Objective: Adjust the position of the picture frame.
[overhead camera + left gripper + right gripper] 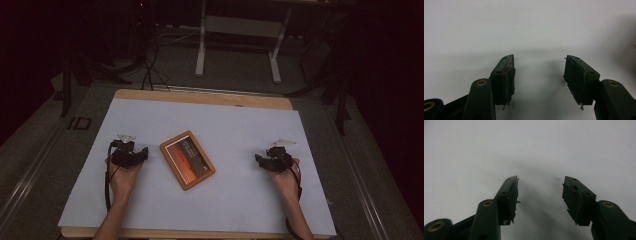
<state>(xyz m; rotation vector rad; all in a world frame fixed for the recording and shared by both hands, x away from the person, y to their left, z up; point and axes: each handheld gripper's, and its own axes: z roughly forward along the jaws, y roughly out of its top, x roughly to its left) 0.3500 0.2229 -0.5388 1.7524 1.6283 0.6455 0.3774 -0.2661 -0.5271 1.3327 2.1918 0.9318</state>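
White table cover (225,125), metal stand (240,30).

The left claw (143,154) and right claw (259,160) are black, each topped by a pale grey three-cornered plate, with a thin black cable trailing back along the bare, sleeveless forearm. Up close, each jaw arm carries brass-ringed screw holes, and the dark pads (509,77) are frayed at their edges, one showing a small red mark.
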